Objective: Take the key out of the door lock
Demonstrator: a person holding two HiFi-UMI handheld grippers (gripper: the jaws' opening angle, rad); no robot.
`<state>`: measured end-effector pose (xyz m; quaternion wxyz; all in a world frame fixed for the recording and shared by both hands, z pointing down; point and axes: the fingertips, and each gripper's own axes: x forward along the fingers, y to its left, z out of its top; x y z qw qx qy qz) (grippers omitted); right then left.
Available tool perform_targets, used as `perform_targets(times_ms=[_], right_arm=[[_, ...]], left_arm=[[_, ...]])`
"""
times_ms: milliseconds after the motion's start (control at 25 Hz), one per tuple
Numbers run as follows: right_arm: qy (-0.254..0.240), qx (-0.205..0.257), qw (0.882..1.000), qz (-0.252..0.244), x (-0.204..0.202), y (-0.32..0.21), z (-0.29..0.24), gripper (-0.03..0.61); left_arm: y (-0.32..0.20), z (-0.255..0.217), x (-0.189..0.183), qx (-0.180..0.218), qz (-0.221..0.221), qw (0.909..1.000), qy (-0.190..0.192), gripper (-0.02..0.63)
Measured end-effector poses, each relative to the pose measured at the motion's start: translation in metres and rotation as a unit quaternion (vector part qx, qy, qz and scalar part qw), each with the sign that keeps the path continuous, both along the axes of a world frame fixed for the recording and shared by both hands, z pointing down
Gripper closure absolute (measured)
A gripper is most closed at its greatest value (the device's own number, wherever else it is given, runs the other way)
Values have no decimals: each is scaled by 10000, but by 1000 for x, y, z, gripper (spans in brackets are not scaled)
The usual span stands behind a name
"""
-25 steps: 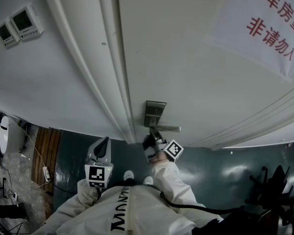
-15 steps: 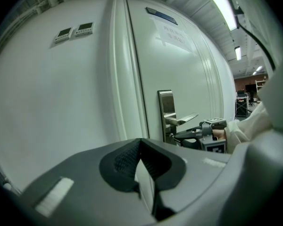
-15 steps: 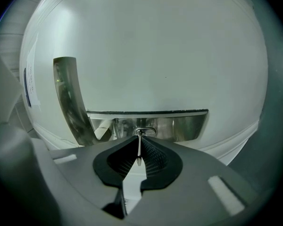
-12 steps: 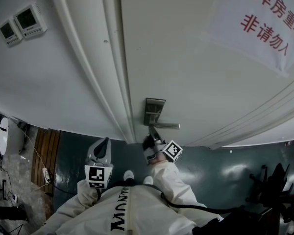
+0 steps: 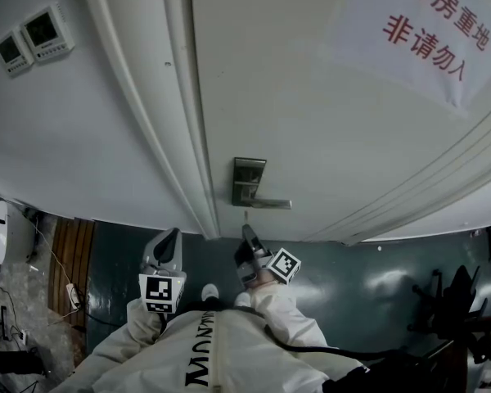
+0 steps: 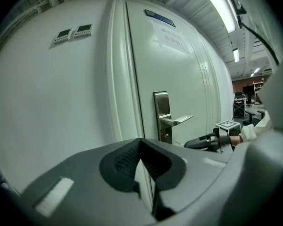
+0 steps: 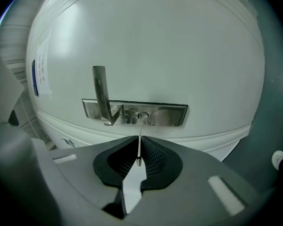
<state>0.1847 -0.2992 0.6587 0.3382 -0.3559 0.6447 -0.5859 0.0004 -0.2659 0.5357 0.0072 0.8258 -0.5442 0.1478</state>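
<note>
A steel lock plate [image 5: 248, 182] with a lever handle [image 5: 270, 204] sits on the white door. My right gripper [image 5: 248, 232] is just below it, shut on the thin key [image 5: 246, 218]. In the right gripper view the key [image 7: 139, 128] stands edge-on between the pads, its tip pointing at the keyhole [image 7: 140, 115] with a small gap between them. My left gripper [image 5: 173, 237] hangs to the left of the door frame, away from the lock. Its jaws [image 6: 141, 142] are shut on nothing.
Two wall control panels [image 5: 29, 38] are mounted left of the door frame [image 5: 180, 137]. A paper sign with red characters [image 5: 425, 31] hangs on the door at the upper right. Cables [image 5: 65, 285] lie on the floor at the left, and dark furniture [image 5: 458, 309] stands at the lower right.
My right gripper has drawn back from the lock plate, bringing the key with it; the key tip now stands clear of the keyhole. The left gripper has stayed put.
</note>
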Motion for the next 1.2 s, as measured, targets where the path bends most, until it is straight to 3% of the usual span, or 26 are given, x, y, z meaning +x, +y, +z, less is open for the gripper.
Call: perform_targets(times_ms=[360, 600, 720, 920, 1080, 1200], right_arm=[[1435, 468, 9884, -147, 3, 11, -28, 555], [2880, 818, 9535, -358, 10, 21, -46, 555], [3737, 1115, 9200, -383, 12, 26, -60, 555], [5106, 1620, 8436, -384, 13, 32, -84, 555], [5858, 2016, 7846, -257, 14, 40, -105, 555], [6145, 2246, 7561, -167, 17, 44, -117, 555]], left_arm=[[-2, 1, 7, 10, 94, 10000, 4, 614], [-6, 0, 14, 21, 165, 9999, 34, 614], [-8, 1, 16, 25, 193, 9998, 47, 614], [-11, 1, 21, 48, 230, 9997, 69, 614], [-11, 1, 25, 59, 245, 9997, 26, 614], [-10, 1, 28, 71, 237, 9997, 24, 614]])
